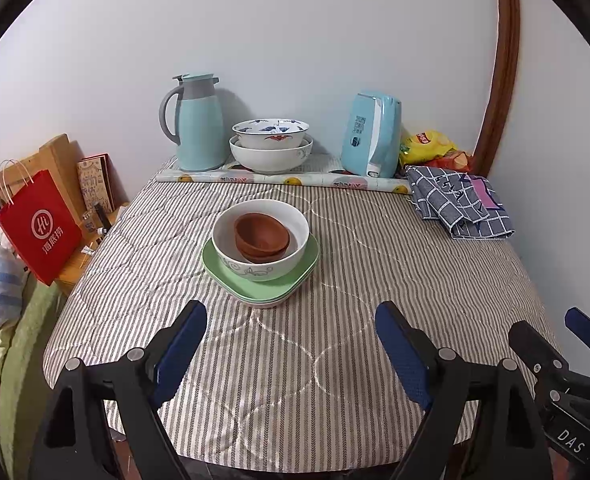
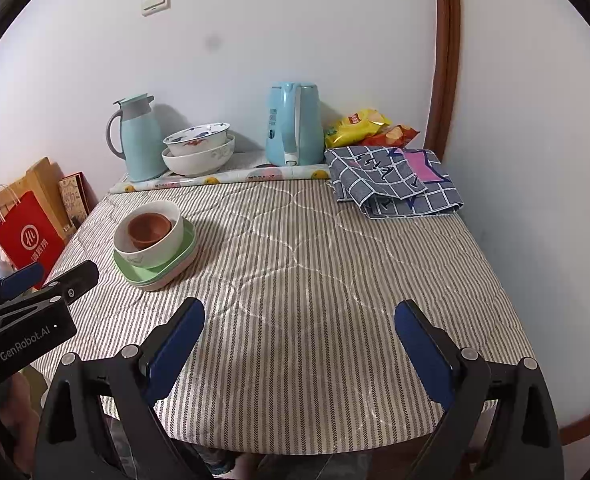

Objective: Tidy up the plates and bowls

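Note:
On the striped table cloth (image 1: 335, 340) stands one stack: green plates (image 1: 223, 276) at the bottom, a white patterned bowl (image 1: 261, 264) on them, and brown bowls (image 1: 261, 236) nested inside. The same stack shows in the right wrist view, green plates (image 2: 175, 270), white bowl (image 2: 151, 250), brown bowls (image 2: 149, 230). Two more white bowls (image 1: 271, 154) sit nested at the back by the wall. My left gripper (image 1: 291, 336) hangs open in front of the stack, nothing between its fingers. My right gripper (image 2: 299, 340) is open too, to the right over bare cloth.
A pale blue thermos jug (image 1: 199, 124) and a blue kettle (image 1: 373, 136) stand at the back on a rolled mat (image 1: 279, 179). A folded checked cloth (image 1: 461, 200) and snack bags (image 1: 427, 146) lie at the back right. A red paper bag (image 1: 39, 226) stands left of the table.

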Motion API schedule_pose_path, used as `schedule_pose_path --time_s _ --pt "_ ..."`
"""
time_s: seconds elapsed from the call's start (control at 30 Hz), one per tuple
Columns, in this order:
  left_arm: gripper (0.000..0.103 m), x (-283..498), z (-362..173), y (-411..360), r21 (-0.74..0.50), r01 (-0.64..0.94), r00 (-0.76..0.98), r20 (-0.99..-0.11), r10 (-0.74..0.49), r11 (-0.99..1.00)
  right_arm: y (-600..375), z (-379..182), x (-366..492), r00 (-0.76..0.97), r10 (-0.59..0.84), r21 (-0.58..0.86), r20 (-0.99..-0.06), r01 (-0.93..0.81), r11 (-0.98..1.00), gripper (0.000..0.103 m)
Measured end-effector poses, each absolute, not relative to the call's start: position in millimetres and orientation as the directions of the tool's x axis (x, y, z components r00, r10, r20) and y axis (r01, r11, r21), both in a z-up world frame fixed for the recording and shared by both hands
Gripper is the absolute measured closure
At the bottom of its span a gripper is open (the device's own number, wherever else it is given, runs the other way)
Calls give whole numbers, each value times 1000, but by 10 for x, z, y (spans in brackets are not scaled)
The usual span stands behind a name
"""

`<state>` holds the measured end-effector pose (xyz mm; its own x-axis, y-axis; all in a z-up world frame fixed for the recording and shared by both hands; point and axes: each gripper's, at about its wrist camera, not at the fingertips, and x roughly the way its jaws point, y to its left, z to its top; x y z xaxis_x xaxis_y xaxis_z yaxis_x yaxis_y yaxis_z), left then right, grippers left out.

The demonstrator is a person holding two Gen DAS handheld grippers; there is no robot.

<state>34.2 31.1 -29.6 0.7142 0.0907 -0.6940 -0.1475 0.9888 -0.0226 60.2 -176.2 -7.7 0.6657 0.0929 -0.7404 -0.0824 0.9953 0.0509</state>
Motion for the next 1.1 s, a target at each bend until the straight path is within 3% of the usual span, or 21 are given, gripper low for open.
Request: schedule_pose_path --time_s 1.1 --pt "17 315 -315 305 -27 -154 712 -696 92 988 -1724 -69 568 667 94 50 -739 -86 995 8"
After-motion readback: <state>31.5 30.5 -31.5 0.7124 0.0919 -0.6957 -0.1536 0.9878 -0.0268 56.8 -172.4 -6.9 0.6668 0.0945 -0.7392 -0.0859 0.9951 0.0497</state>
